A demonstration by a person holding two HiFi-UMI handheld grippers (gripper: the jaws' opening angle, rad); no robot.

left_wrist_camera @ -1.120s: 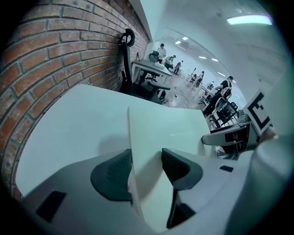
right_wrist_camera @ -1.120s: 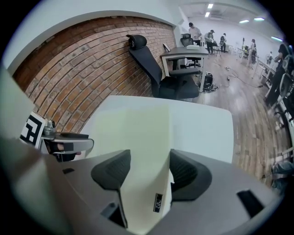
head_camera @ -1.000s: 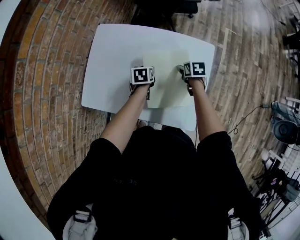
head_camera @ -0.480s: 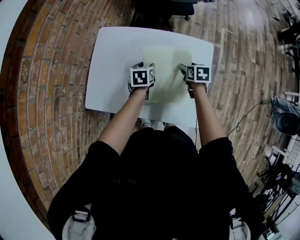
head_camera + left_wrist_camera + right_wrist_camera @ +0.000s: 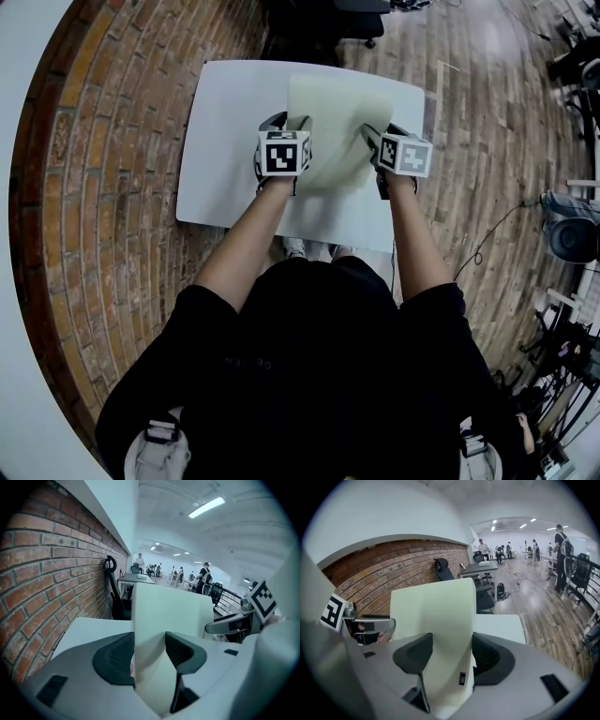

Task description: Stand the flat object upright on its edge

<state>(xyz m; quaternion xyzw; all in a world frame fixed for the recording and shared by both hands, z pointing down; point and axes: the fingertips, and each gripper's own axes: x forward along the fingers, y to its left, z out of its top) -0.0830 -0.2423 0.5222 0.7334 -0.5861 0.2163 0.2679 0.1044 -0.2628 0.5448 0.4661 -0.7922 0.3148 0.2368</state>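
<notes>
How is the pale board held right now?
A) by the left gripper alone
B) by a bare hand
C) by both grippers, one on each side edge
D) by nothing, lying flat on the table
C: the pale board sits between the fingers of the left gripper and of the right gripper.

I have the board [image 5: 333,122] over the table [image 5: 225,141], left gripper [image 5: 283,127] on its left edge, right gripper [image 5: 380,139] on its right. A brick wall [image 5: 37,550] stands left of the table.
</notes>
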